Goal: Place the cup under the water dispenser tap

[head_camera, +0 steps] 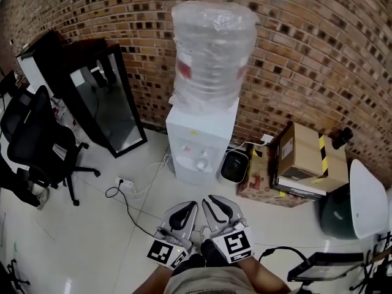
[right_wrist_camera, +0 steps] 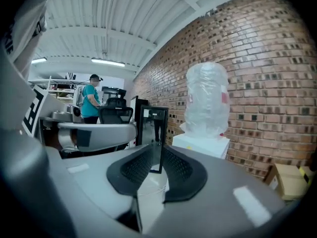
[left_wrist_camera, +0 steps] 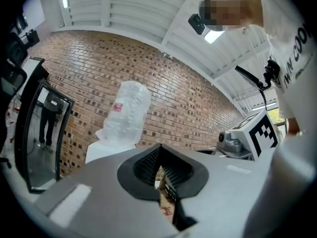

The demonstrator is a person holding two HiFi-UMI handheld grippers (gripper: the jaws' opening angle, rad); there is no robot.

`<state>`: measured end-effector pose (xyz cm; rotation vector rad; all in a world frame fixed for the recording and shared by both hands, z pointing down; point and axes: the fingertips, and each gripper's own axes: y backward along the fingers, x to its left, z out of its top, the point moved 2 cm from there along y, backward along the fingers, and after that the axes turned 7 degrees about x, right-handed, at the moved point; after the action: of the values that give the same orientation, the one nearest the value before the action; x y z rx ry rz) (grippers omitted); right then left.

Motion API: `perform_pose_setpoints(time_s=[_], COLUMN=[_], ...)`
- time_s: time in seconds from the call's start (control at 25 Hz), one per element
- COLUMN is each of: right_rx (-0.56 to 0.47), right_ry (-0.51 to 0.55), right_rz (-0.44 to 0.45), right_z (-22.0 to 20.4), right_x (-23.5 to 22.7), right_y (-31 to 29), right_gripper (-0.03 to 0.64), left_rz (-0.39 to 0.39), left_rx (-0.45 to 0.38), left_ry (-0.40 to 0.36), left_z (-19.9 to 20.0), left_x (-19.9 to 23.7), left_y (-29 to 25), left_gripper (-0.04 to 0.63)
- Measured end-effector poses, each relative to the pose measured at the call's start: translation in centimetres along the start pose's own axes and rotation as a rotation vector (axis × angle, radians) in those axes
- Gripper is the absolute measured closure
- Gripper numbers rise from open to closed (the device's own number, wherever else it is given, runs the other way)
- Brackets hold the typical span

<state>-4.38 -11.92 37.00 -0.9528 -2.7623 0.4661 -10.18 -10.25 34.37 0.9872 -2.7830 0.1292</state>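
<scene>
The white water dispenser (head_camera: 202,143) stands against the brick wall with a plastic-wrapped bottle (head_camera: 211,54) on top; its tap (head_camera: 201,163) faces me. No cup shows in any view. My left gripper (head_camera: 182,208) and right gripper (head_camera: 218,202) hang side by side low in the head view, well short of the dispenser. The left gripper (left_wrist_camera: 159,148) has its pad tips together with nothing held. The right gripper (right_wrist_camera: 156,150) shows a narrow gap between its pads, and that gap is empty. The dispenser (right_wrist_camera: 203,145) appears ahead to the right.
A framed mirror (head_camera: 107,100) leans on the wall at left, with a black office chair (head_camera: 40,143) in front of it. A power strip and cable (head_camera: 122,182) lie on the floor. Cardboard boxes (head_camera: 300,155) and a small black appliance (head_camera: 234,165) sit right of the dispenser.
</scene>
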Motion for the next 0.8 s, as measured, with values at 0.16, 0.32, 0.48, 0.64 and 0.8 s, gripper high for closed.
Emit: perform_pose_setpoints(time_s=[0.16,0.32,0.48,0.64,0.8], right_rx=[-0.002,0.023,0.051,0.045,0.023], right_ry=[0.003,-0.029,-0.039,-0.037,-0.034], right_rz=[-0.002,0.001,0.000,0.010,0.015], right_z=[-0.3,-1.7,-3.1,-3.1,-2.9], right_x=[0.8,1.7,1.8,2.0,2.1], right_y=[2.0,3.5,4.4,5.3,7.0], right_gripper=[0.561,0.584,0.604,0.611,0.611], left_rz=[-0.029,-0.036,-0.049,-0.049,-0.045], left_rx=[0.007,0.021,0.011,0.009,0.005], left_ry=[-0.006,0.000,0.008,0.000,-0.016], left_z=[0.1,-0.2,0.2,0.4,0.6], left_x=[-1.4,-2.0,-3.0,-4.2,-6.0], left_y=[1.2,2.1,2.5,3.1,3.5], left_gripper=[0.603,0.603,0.603,0.603,0.603])
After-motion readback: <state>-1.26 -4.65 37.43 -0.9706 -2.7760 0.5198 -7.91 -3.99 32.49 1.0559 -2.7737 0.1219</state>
